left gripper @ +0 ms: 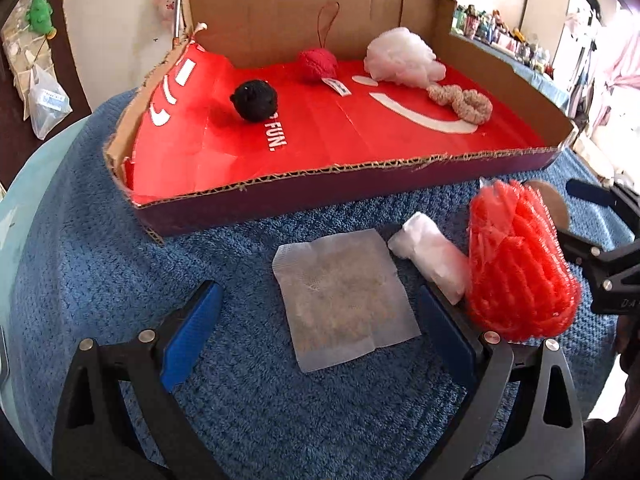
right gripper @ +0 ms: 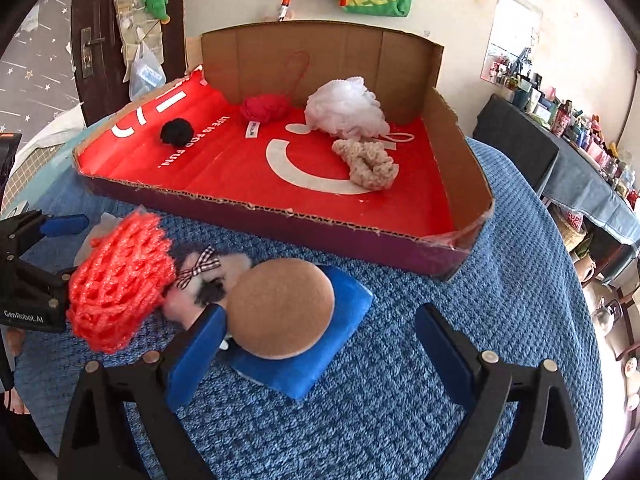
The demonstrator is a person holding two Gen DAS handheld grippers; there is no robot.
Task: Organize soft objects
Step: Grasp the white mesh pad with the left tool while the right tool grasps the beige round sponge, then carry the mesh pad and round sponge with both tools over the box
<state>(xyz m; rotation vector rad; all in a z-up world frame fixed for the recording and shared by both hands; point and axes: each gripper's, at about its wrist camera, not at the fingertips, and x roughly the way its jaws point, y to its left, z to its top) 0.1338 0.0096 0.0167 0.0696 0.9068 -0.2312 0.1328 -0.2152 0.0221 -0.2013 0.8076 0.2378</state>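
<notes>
While my left gripper [left gripper: 316, 320] hangs spread wide around the flat square white gauze sachet [left gripper: 344, 300] on the blue knitted cloth [left gripper: 120, 260], my right gripper [right gripper: 320, 344] gapes empty, its left finger just beside the round tan felt-topped blue cushion [right gripper: 282, 308]. Beside these lie one orange foam net [left gripper: 520, 264] and one white roll [left gripper: 432, 256]. The red-lined cardboard tray [left gripper: 320, 184] holds four soft things: a black pom-pom [left gripper: 254, 100], red yarn ball [left gripper: 318, 65], white mesh puff [left gripper: 400, 56] and beige knit scrunchie [left gripper: 464, 102].

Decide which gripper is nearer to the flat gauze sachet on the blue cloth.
Left. The left gripper is open with its fingers on either side of the gauze sachet. The right gripper sits farther right, beyond the red mesh.
</notes>
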